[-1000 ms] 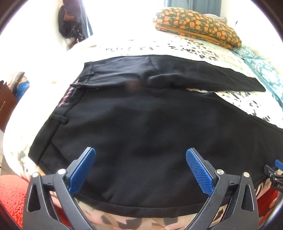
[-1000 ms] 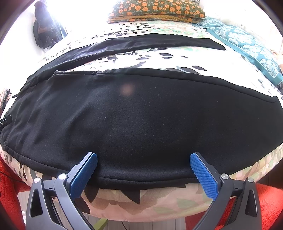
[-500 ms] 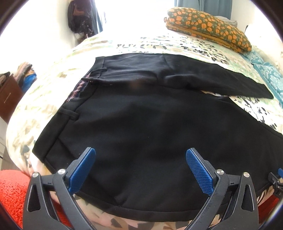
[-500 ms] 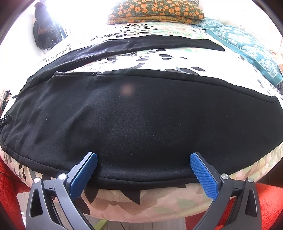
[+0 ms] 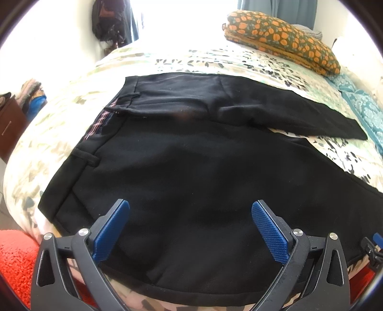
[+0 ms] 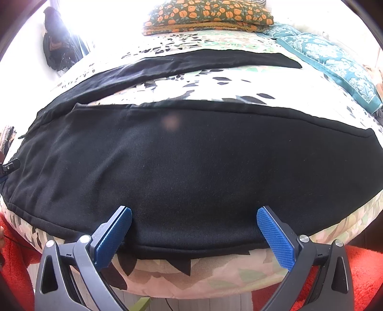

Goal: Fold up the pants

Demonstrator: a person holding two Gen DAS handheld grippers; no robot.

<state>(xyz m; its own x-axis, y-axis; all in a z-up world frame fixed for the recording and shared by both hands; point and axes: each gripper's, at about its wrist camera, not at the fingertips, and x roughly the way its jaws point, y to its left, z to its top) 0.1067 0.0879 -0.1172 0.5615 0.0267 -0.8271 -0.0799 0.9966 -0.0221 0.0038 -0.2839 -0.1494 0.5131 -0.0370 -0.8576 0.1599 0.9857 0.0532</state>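
Black pants (image 5: 191, 155) lie spread flat on a bed, waistband to the left, the two legs splayed apart to the right. In the left wrist view my left gripper (image 5: 190, 227) is open and empty over the near hip area by the bed's front edge. In the right wrist view the near leg (image 6: 191, 167) fills the middle and the far leg (image 6: 191, 64) lies behind it. My right gripper (image 6: 194, 229) is open and empty, its blue pads (image 6: 275, 236) just above the near leg's lower edge.
The bed has a leaf-print cover (image 5: 215, 59). An orange-flowered pillow (image 5: 282, 40) and a teal patterned cloth (image 6: 335, 62) lie at the far side. A red rug (image 5: 14, 258) is on the floor below. A dark bag (image 5: 107, 21) hangs by the window.
The left gripper's view has shifted left and pulled back, showing more of the waistband and the bed's left edge. The right gripper has barely moved. Both stay open.
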